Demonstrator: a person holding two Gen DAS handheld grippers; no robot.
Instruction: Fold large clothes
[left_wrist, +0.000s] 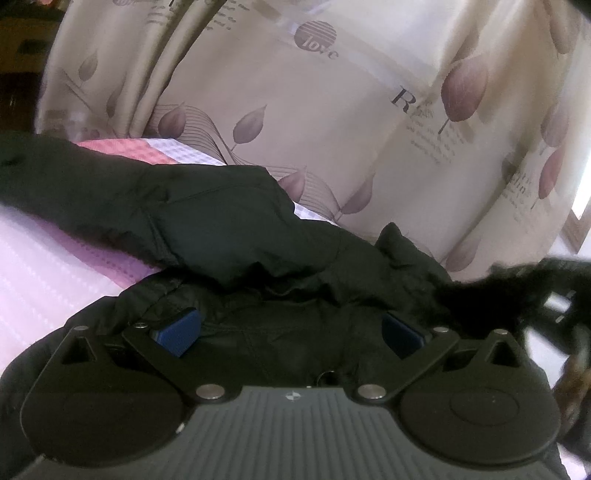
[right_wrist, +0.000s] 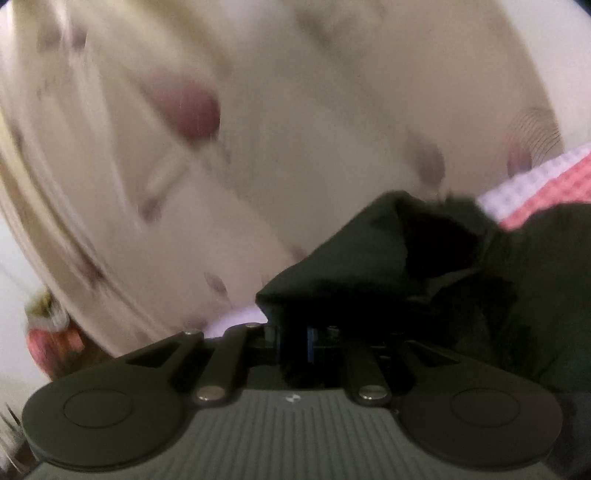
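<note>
The left tool (left_wrist: 291, 328) is standing with its blue pads (left_wrist: 181, 332) spread wide apart, and dark fabric of the black jacket (left_wrist: 229, 229) is lying in the gap between them; neither pad is pinching it. The jacket is spreading out ahead of this tool across a bed covered in a pink and lilac checked sheet (left_wrist: 48, 266), one sleeve stretching off to the left. A black fur trim (left_wrist: 491, 295) is sticking out at the jacket's right edge. Behind the bed, a cream curtain (left_wrist: 332, 110) printed with mauve leaves is hanging.

The right tool (right_wrist: 306, 343) is sitting with its fingers drawn close together on a fold of the black jacket (right_wrist: 369, 258), which is rising in a bunched peak just ahead of it and trailing off to the right. This view is blurred by motion. The checked sheet (right_wrist: 546, 181) is showing at the right edge, and the leaf-print curtain (right_wrist: 258, 129) is filling the background.
</note>
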